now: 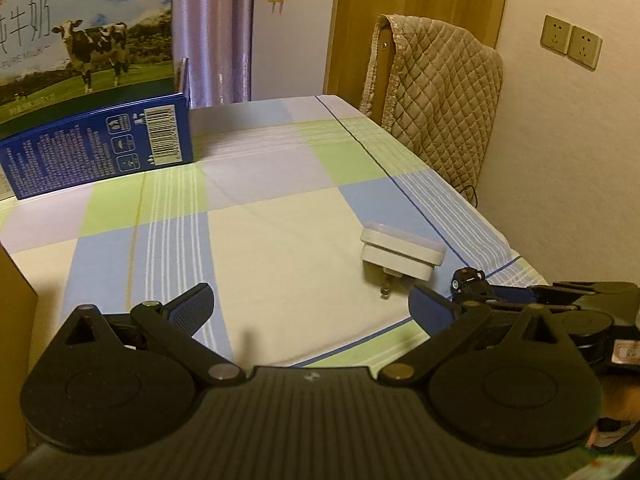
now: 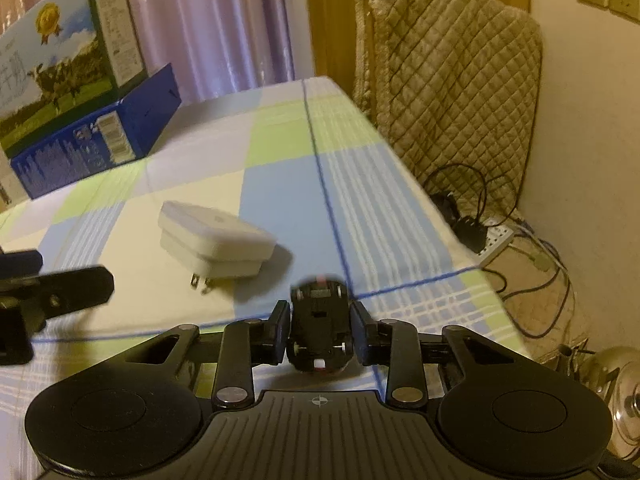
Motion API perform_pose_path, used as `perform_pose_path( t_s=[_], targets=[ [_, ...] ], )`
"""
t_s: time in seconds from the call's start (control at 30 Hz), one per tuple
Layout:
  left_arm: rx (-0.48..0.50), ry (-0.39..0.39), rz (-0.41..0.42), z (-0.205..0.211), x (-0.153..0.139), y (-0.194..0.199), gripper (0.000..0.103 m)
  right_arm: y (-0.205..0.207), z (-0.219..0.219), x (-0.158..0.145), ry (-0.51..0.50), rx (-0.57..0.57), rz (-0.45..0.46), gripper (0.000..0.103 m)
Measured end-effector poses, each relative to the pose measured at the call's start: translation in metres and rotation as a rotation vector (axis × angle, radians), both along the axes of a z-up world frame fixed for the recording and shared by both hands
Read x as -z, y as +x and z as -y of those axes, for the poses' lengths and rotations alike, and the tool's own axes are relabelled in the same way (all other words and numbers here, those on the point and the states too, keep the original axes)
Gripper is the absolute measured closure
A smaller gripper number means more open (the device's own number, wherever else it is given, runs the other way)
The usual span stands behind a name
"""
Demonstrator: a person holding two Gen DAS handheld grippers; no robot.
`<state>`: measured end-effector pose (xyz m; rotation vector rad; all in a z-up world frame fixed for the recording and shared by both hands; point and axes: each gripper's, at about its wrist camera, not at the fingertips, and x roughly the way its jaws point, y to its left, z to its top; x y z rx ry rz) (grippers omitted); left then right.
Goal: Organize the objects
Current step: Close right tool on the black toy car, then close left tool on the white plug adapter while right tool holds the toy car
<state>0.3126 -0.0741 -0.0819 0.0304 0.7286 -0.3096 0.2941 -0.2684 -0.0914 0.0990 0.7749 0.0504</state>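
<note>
Your right gripper (image 2: 320, 334) has its fingers closed in on the black toy car (image 2: 322, 332), one pad at each flank; contact looks made on the left side, though a sliver of gap may remain on the right. The car sits on the checked tabletop (image 2: 280, 140) near its front edge, long axis running straight away from you along the gripper's line. Which end is the nose I cannot tell.

Your left gripper (image 1: 310, 300) is spread wide, holding nothing. The white plug adapter (image 1: 400, 254) lies ahead and to its right, prongs toward you, near the car. The right hand is clearly nearer the car.
</note>
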Motion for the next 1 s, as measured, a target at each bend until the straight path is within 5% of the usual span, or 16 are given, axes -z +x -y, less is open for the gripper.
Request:
perform_pose_path(
  t_s=[0.43, 1.0],
  targets=[
    [0.158, 0.010, 0.053, 0.027, 0.006, 0.022, 0.001, 0.013, 0.018, 0.006, 0.026, 0.004, -0.010, 0.074],
    [0.162, 0.008, 0.048, 0.026, 0.014, 0.028, 0.001, 0.021, 0.014, 0.013, -0.003, -0.026, 0.031, 0.073]
  ],
)
